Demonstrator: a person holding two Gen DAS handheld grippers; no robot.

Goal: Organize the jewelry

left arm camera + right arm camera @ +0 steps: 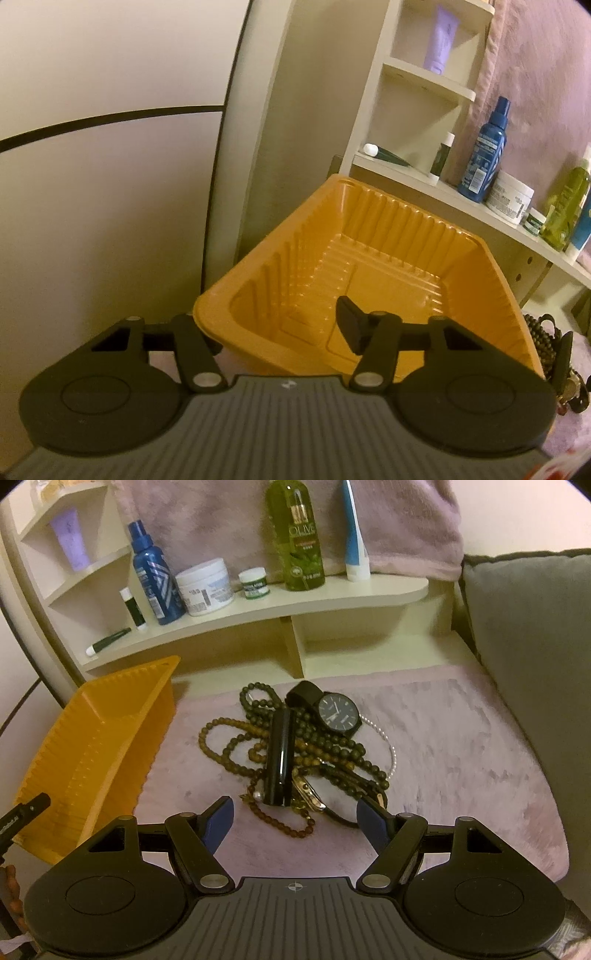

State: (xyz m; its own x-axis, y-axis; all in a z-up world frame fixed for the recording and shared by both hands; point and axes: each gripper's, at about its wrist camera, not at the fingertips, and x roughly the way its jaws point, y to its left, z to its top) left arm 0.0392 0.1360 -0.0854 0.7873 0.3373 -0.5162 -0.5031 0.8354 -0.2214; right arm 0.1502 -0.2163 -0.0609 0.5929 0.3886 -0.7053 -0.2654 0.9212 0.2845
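Your left claw (273, 332) straddles the orange tray's (369, 236) near wall, not yet pinching; your right claw (291, 821) hangs spread above the tangled jewelry pile (295, 753) on the pink blanket (461, 738). Interlocked bead strands could drag the dark-faced watch (338, 714) along.

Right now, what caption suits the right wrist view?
Open right gripper hovers before tangled bead necklaces and watches beside an orange tray.

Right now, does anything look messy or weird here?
Yes. The beads, watches and a black band lie tangled in one heap on the pink mat, not in the orange tray. The tray is empty and looks tilted, with the left gripper straddling its near rim.
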